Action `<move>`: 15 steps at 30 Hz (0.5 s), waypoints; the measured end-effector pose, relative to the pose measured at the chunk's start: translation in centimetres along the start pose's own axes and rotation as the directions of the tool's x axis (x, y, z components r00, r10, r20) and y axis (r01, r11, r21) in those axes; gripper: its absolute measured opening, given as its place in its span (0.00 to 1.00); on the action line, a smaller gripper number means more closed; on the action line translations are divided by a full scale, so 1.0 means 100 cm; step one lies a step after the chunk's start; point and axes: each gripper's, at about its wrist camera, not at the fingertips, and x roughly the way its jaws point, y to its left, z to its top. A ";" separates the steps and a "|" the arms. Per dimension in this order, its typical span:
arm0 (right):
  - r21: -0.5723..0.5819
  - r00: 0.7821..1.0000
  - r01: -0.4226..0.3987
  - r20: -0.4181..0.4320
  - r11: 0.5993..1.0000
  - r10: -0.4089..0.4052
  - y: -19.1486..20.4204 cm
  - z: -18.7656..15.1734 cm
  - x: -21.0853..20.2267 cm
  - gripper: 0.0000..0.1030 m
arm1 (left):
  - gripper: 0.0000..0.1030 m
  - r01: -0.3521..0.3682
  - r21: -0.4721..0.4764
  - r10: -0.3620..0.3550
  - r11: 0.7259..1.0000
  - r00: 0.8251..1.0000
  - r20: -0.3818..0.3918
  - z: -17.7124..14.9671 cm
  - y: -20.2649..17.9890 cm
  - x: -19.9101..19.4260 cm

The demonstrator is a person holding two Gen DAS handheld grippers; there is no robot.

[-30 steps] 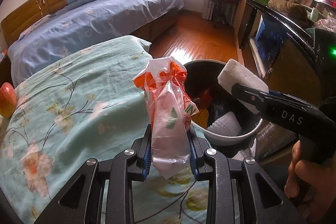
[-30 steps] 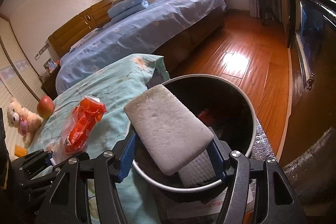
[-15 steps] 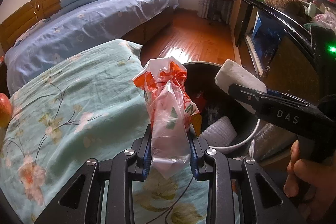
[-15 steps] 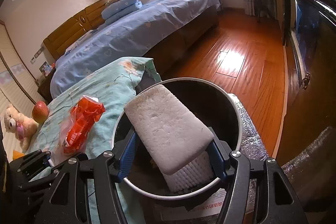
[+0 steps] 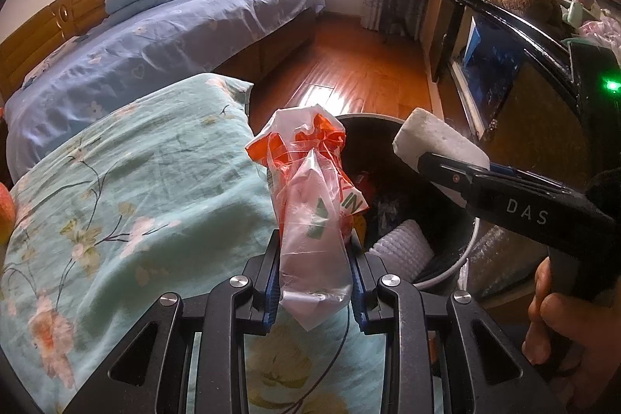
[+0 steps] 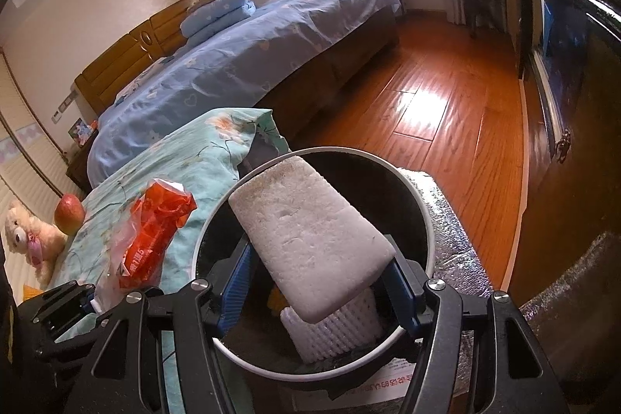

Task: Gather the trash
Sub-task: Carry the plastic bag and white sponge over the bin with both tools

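My left gripper (image 5: pixel 313 278) is shut on a crumpled clear and orange plastic wrapper (image 5: pixel 310 189) and holds it upright above the bed edge, just left of the round black trash bin (image 5: pixel 464 253). My right gripper (image 6: pixel 316 282) is shut on a white foam block (image 6: pixel 310 235) and holds it over the bin's opening (image 6: pixel 421 204). The block (image 5: pixel 438 144) and right gripper also show in the left wrist view. The wrapper (image 6: pixel 149 241) shows at the left of the right wrist view. White foam netting (image 6: pixel 333 330) and other trash lie inside the bin.
A teal floral bedspread (image 5: pixel 116 204) lies at left. A red apple (image 6: pixel 69 213) and a teddy bear (image 6: pixel 27 239) sit on it. A blue bed (image 6: pixel 240 64) stands behind. Wooden floor (image 6: pixel 438 111) lies beyond the bin. A dark cabinet (image 5: pixel 516 72) stands at right.
Both grippers have moved a little forward toward the bin with their loads. The foam block now sits more fully over the bin's opening. Both grips are unchanged.
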 end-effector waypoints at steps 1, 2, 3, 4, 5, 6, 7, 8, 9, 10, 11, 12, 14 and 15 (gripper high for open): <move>0.001 1.000 0.001 -0.002 1.000 -0.001 -0.001 0.000 0.001 0.62 | 0.28 0.000 0.000 0.000 1.000 1.000 -0.001 0.001 0.000 0.001; 0.003 1.000 0.001 -0.004 1.000 -0.001 -0.001 0.001 0.001 0.62 | 0.28 0.001 0.001 -0.001 1.000 1.000 -0.002 0.001 0.000 0.002; 0.005 1.000 0.001 -0.006 1.000 -0.001 -0.002 0.001 0.002 0.62 | 0.28 0.001 0.001 -0.001 1.000 1.000 -0.004 0.002 -0.001 0.003; 0.007 1.000 0.001 -0.008 1.000 -0.001 -0.003 0.001 0.003 0.62 | 0.28 0.002 0.000 -0.002 1.000 1.000 -0.006 0.003 -0.002 0.004; 0.009 1.000 0.001 -0.011 1.000 -0.001 -0.004 0.001 0.004 0.62 | 0.28 0.003 0.000 -0.003 1.000 1.000 -0.007 0.004 -0.002 0.006; 0.010 1.000 0.001 -0.012 1.000 -0.001 -0.005 0.001 0.004 0.62 | 0.28 0.003 0.000 -0.003 1.000 1.000 -0.009 0.005 -0.002 0.007; 0.011 1.000 0.002 -0.015 1.000 -0.002 -0.006 0.001 0.005 0.62 | 0.28 0.005 -0.001 -0.005 1.000 1.000 -0.010 0.006 -0.002 0.008; 0.011 1.000 0.003 -0.018 1.000 -0.002 -0.007 0.001 0.005 0.62 | 0.28 0.007 -0.001 -0.007 1.000 1.000 -0.012 0.007 -0.003 0.009; 0.012 1.000 0.003 -0.021 1.000 -0.002 -0.007 0.002 0.006 0.62 | 0.28 0.008 -0.001 -0.008 1.000 1.000 -0.014 0.008 -0.003 0.010; 0.013 1.000 0.001 -0.024 1.000 -0.001 -0.008 0.002 0.007 0.62 | 0.28 0.010 -0.001 -0.010 1.000 1.000 -0.016 0.009 -0.004 0.012; 0.014 1.000 0.000 -0.026 1.000 0.000 -0.008 0.002 0.008 0.62 | 0.28 0.011 0.000 -0.011 1.000 1.000 -0.017 0.010 -0.004 0.013; 0.014 1.000 0.000 -0.028 1.000 0.000 -0.009 0.002 0.008 0.62 | 0.28 0.012 0.001 -0.012 1.000 1.000 -0.019 0.010 -0.005 0.014; 0.015 1.000 -0.002 -0.030 1.000 0.003 -0.010 0.003 0.009 0.63 | 0.28 0.015 0.001 -0.015 1.000 1.000 -0.022 0.011 -0.006 0.016; 0.017 1.000 -0.002 -0.030 1.000 0.003 -0.011 0.003 0.009 0.63 | 0.28 0.015 0.003 -0.015 1.000 1.000 -0.024 0.012 -0.006 0.017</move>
